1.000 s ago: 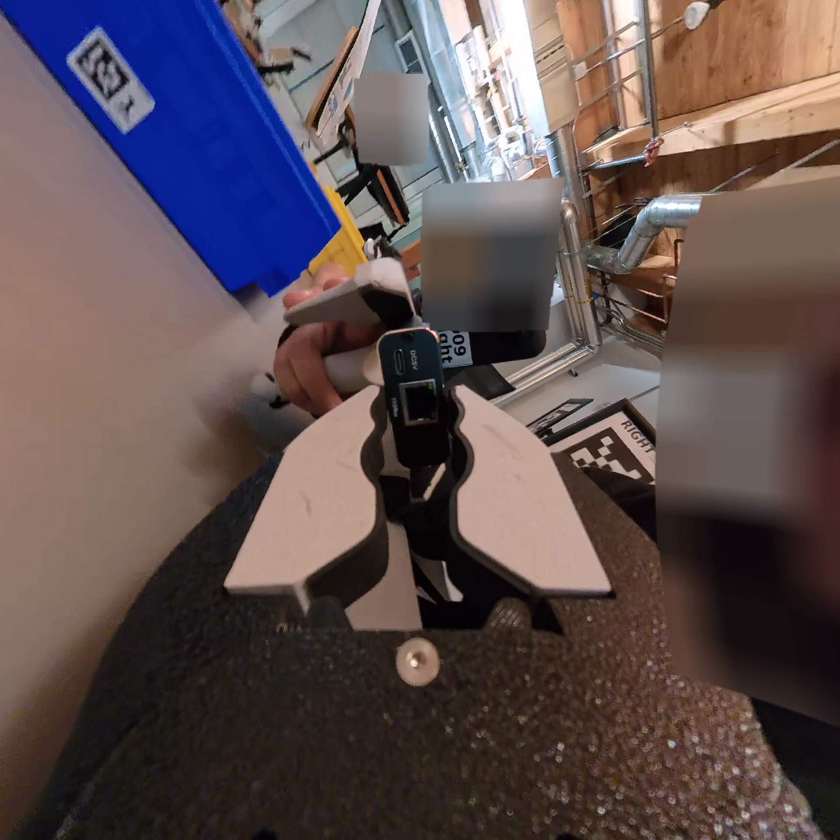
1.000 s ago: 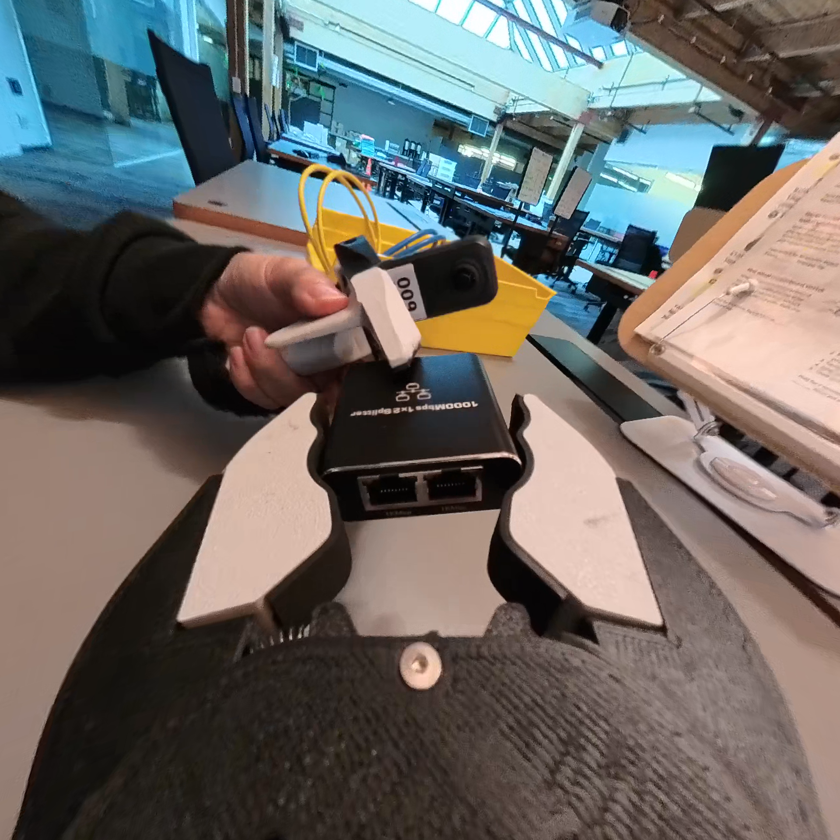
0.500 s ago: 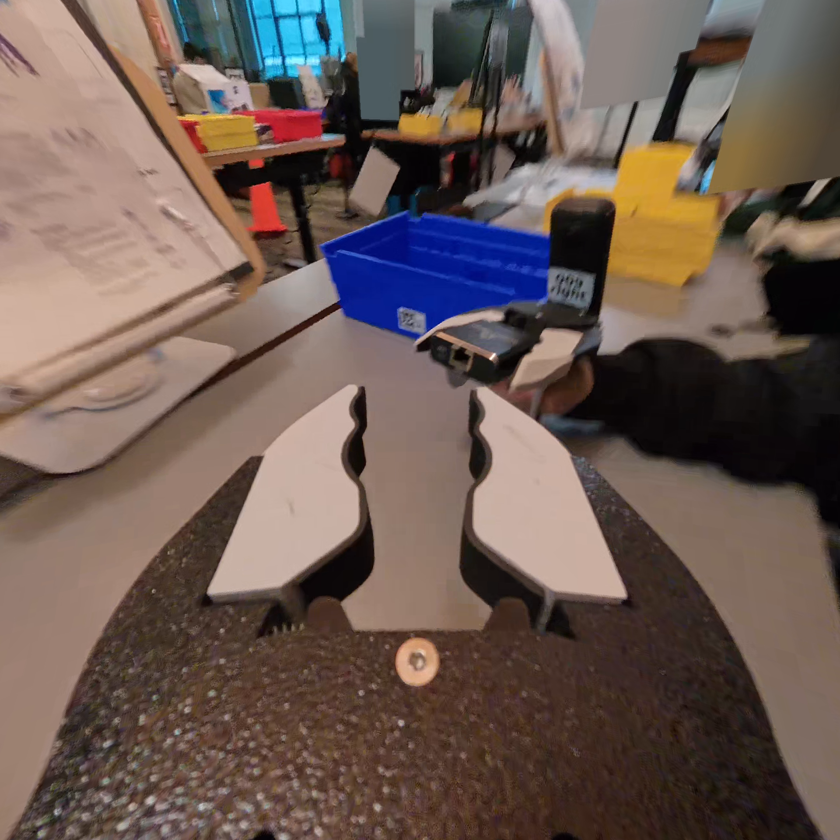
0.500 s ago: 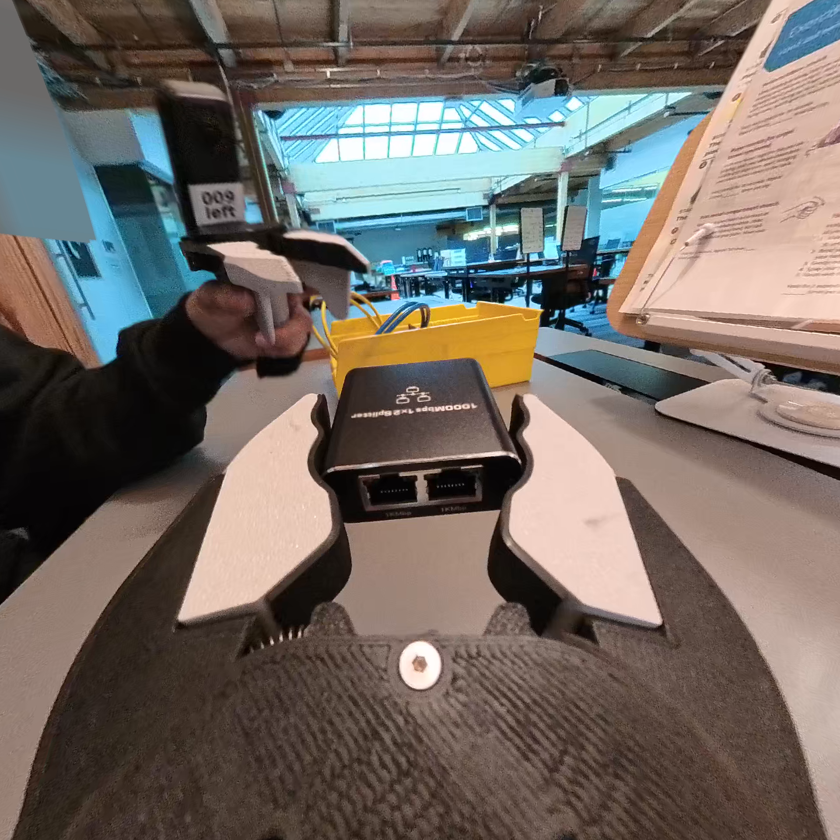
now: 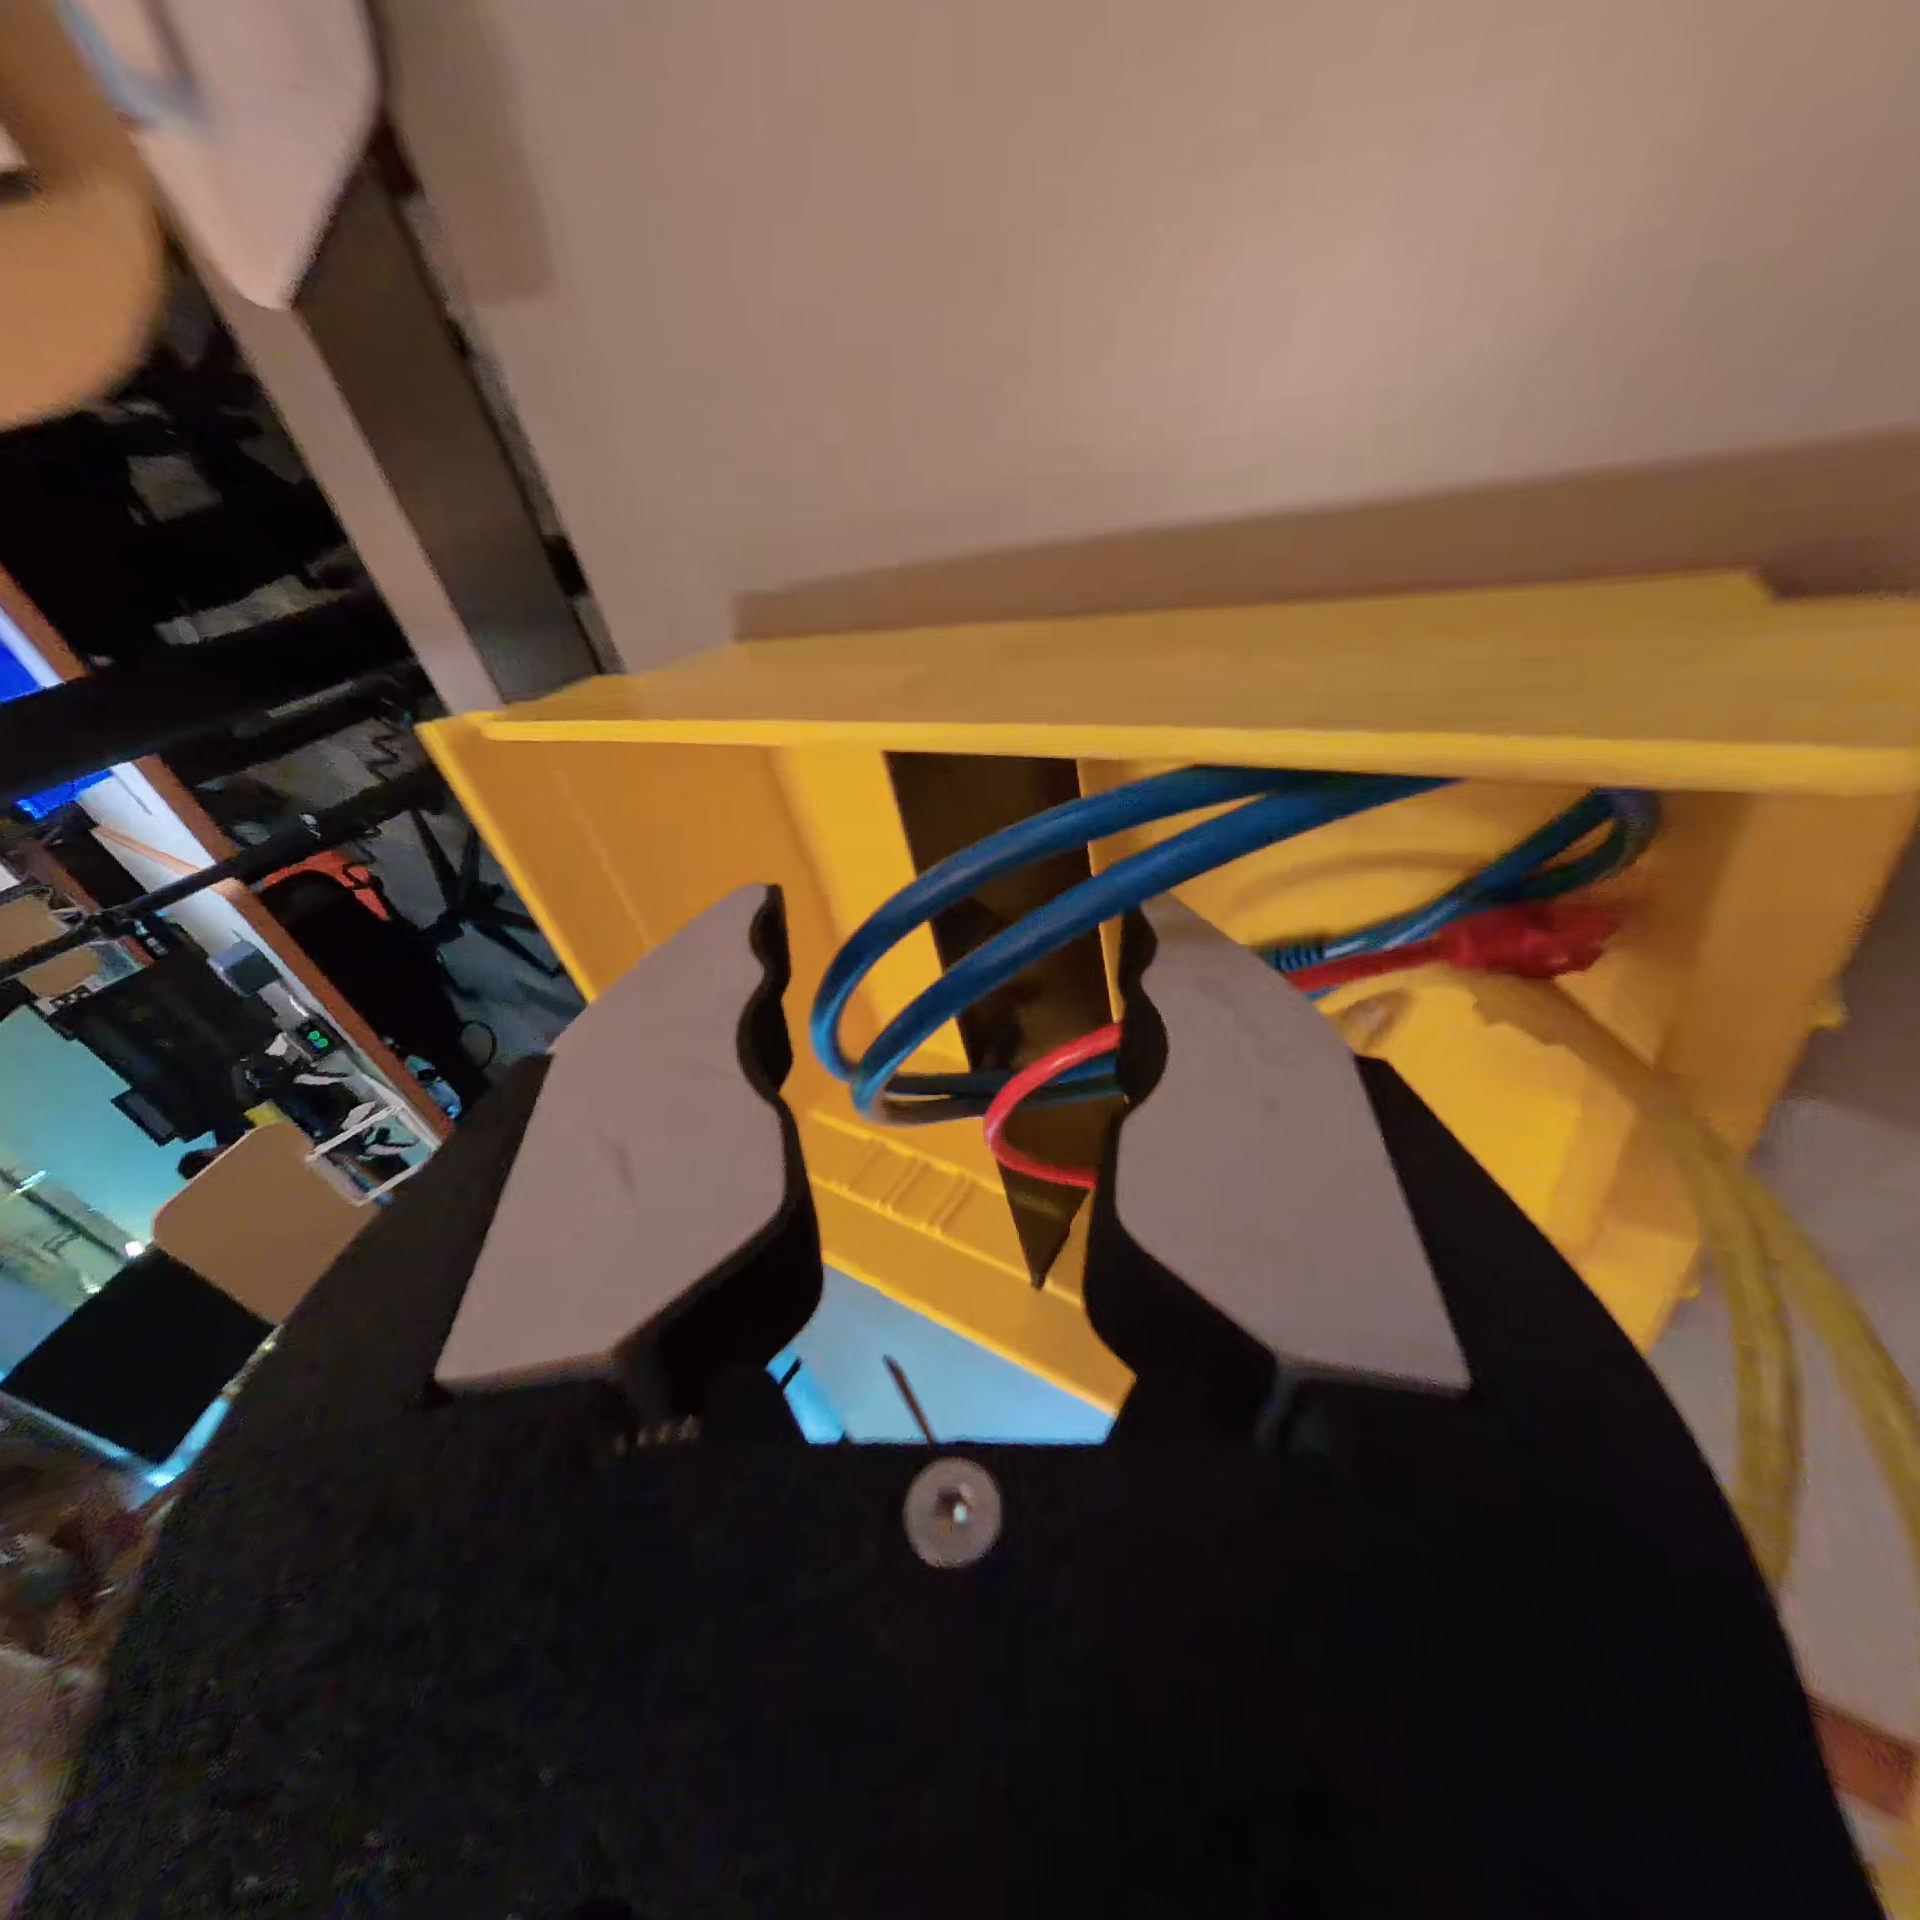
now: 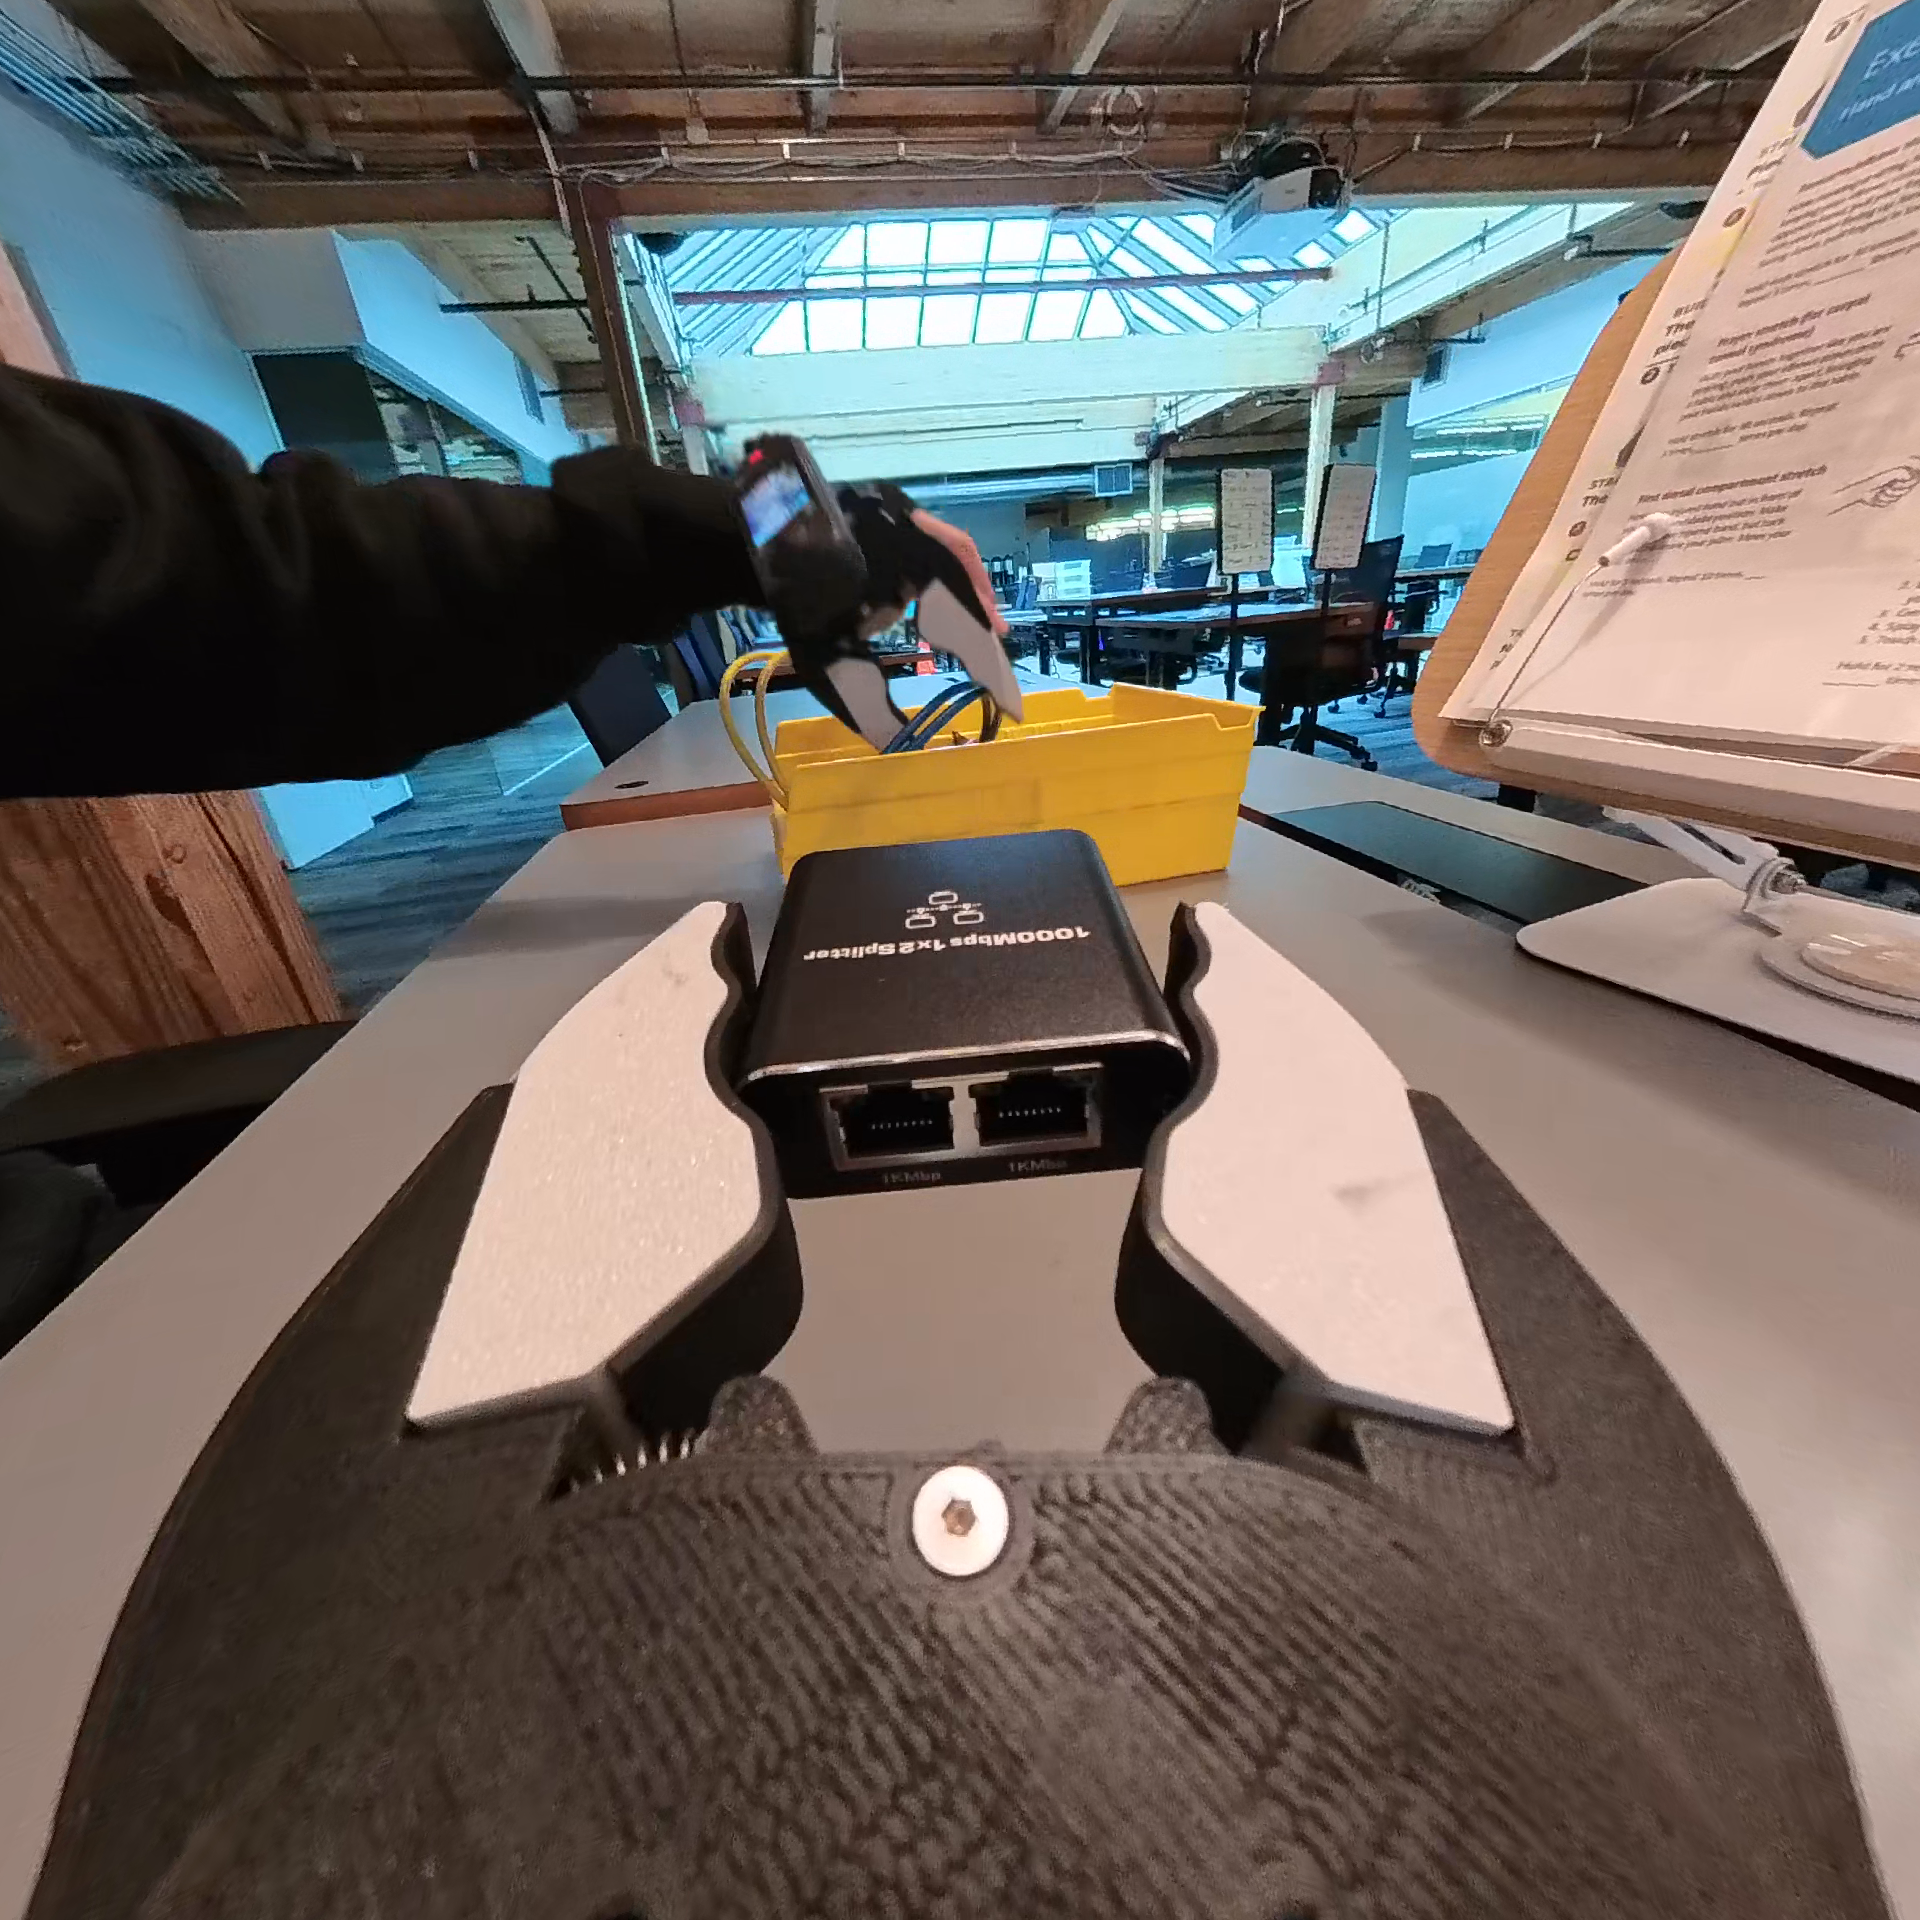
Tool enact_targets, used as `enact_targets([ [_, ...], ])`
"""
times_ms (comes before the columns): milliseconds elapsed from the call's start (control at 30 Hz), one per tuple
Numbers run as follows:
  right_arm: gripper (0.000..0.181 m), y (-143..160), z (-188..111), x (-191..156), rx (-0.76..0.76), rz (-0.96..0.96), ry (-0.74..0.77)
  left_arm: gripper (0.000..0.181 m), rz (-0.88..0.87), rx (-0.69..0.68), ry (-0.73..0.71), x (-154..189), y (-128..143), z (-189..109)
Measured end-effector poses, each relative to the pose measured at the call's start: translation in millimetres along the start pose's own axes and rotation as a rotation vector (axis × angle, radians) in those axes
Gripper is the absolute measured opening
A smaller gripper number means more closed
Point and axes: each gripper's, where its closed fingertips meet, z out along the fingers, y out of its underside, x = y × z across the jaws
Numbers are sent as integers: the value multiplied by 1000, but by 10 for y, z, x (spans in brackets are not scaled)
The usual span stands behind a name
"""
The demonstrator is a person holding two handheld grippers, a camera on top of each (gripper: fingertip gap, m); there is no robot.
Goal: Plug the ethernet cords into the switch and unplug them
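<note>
My right gripper [image 6: 956, 925] is shut on the black switch [image 6: 951, 977], a small box whose two empty ports face the camera, held just above the grey table [image 6: 1558, 1195]. My left gripper [image 5: 951, 914] is open and empty, pointing down into the yellow bin [image 5: 665, 862]. A blue cord [image 5: 997, 883] loops between its fingers, with a red cord [image 5: 1039, 1070] and yellow cord [image 5: 1766, 1299] beside it. In the right wrist view the left gripper [image 6: 925, 675] hovers over the yellow bin [image 6: 1039, 790] at the table's far edge.
A tilted board with printed sheets [image 6: 1714, 468] stands on a white base [image 6: 1662, 935] at the right. A person's black sleeve [image 6: 312, 603] reaches across from the left. The table's far edge [image 6: 665, 810] lies behind the bin.
My left gripper let go of the switch, swung away from it and now points into the yellow bin over the cords. My right gripper keeps holding the switch, now level above the table.
</note>
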Motion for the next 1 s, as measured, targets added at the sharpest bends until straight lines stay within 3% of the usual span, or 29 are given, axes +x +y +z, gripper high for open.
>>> enact_targets([
  [67, 76, -9, -8, 5, 7, -3, 6, 52, 42, -75, 6, 11, 81, 157],
  [133, 76, -18, -16, 12, 14, 0, 10, 6, 63, -112, -96, -167, 153, 152],
  [333, 76, -33, -47, 60, 23, -2, 27, 0, -50, -196, -429, -735, 660, -385],
  [500, 76, -47, -60, 61, 34, -4, 26, 0, -435, -104, -624, -1004, 1078, -1032],
  [600, 76, -85, -94, 48, 67, 8, 8, 0, -703, 24, -706, -1097, 1093, -1473],
  [667, 76, -149, -144, 8, 130, 64, -49, 0, -824, 161, -733, -1106, 840, -1757],
  [767, 76, -239, -222, -90, 213, 157, -174, 0, -879, 362, -638, -980, 123, -1945],
  [900, 76, -305, -270, -175, 249, 179, -244, 0, -811, 481, -452, -673, -888, -1727],
  [1000, 76, -318, -274, -211, 246, 168, -257, 0, -847, 509, -446, -578, -1333, -1468],
])
